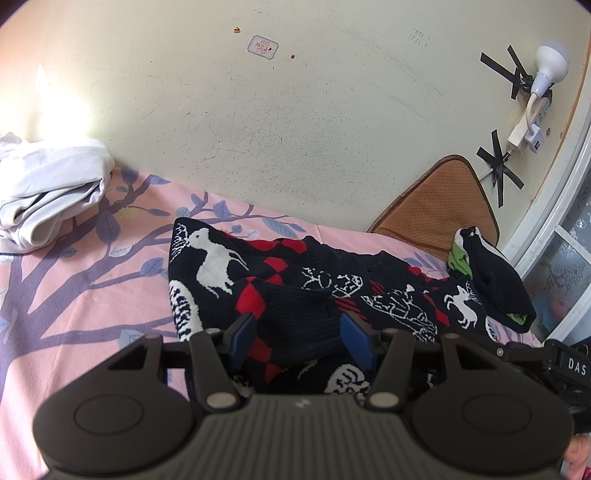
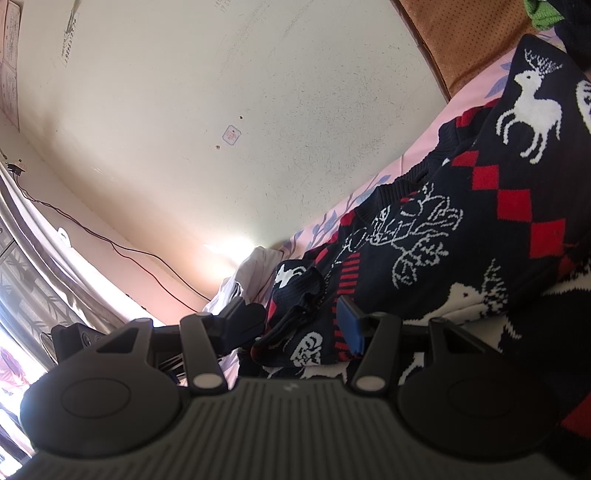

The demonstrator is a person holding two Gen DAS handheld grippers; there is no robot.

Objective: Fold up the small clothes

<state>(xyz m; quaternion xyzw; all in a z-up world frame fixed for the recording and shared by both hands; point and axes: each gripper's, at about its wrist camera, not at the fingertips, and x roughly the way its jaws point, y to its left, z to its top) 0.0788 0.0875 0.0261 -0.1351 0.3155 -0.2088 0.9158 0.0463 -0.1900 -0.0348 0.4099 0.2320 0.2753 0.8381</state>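
Both your left tongs [image 1: 297, 341] and right tongs [image 2: 295, 321] are sitting spread around sweater [image 1: 295, 295] folds; closing now risks you pinching several bunched layers

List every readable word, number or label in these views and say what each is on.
"DAS": white letters on the black right gripper, cut off at the frame edge.
Handwritten numbers on the wall: too faint to read surely.
Sticker on the wall: marks too small to read.
Paper strip and poster on the wall: print blurred, unreadable.
Sweater: pictures only, no text.
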